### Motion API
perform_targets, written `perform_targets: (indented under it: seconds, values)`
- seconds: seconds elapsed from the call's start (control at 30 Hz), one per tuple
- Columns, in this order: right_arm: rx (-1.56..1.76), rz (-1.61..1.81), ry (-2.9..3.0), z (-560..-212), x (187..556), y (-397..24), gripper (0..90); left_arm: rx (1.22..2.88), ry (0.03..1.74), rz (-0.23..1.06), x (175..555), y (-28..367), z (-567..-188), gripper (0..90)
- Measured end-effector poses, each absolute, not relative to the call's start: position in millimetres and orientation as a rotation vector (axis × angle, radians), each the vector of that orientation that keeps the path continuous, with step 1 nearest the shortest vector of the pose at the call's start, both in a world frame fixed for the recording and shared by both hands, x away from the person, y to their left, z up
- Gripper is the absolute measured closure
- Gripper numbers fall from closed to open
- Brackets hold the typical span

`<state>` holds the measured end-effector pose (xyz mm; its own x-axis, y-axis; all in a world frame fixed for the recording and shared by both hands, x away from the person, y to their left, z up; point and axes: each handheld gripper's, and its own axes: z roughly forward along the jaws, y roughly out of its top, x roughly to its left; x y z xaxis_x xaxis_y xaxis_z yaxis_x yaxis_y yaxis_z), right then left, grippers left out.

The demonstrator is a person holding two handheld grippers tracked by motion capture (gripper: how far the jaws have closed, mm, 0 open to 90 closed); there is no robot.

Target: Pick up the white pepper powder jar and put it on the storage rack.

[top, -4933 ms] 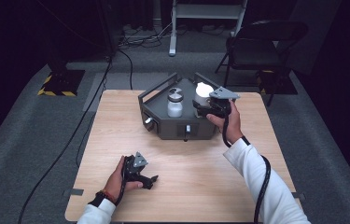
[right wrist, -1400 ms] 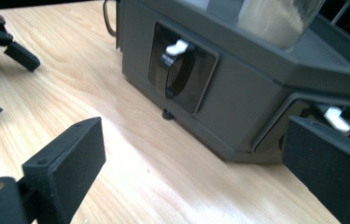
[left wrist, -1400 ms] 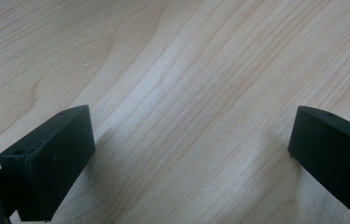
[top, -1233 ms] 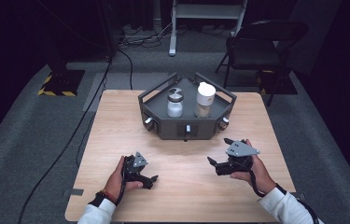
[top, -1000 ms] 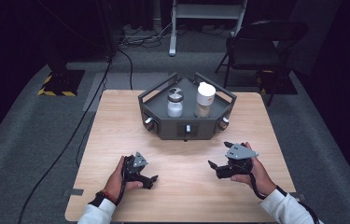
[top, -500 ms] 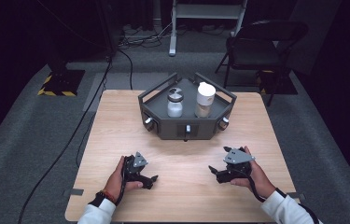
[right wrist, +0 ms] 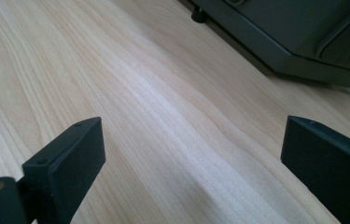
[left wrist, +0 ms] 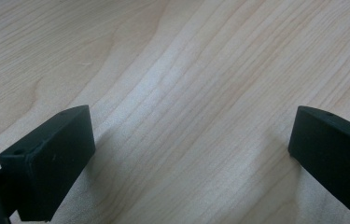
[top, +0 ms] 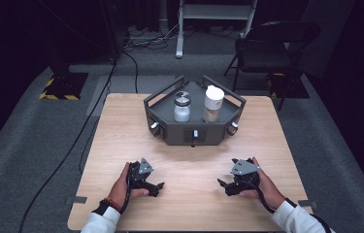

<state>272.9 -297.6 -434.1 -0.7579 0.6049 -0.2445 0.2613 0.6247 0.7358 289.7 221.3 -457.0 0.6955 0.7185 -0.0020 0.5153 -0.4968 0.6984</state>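
Right, both sets of jaws are spread wide with nothing between them but bare wood grain. My left gripper (top: 156, 186) rests low on the table (top: 121, 126), near its front edge, and my right gripper (top: 224, 185) sits opposite, the two well apart. Looking out along the right jaws, I catch the dark tray (right wrist: 298, 42) on its little feet just ahead.

From above, that tray stands toward the far middle of the table, and in it two containers stand side by side: a clear jar (top: 181, 108) with a grey lid, and a taller white-capped bottle (top: 213, 103) with something tan in it, powder perhaps, though it's too small to tell.

Nothing says which one matters. Either looks rigid, smooth and probably slippery, the jar possibly glass, so I'd grip around the body below the lid, squarely.

Raised tray walls hem them in; lifting straight up looks cleanest. Plenty of open wood in front for setting down.
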Motion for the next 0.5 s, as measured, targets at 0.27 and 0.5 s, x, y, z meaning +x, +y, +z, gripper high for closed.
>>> perform_targets:
  seconds: [0.27,0.5]
  values:
    - [0.681,0.940,2.400,-438.4,274.8,-295.3,6.1,2.212,0.939,0.380,289.6,221.2,-457.0,0.0]
    - [0.685,0.916,2.411,-441.3,275.3,-294.0,6.1,2.211,0.940,0.380,289.5,221.2,-457.0,0.1]
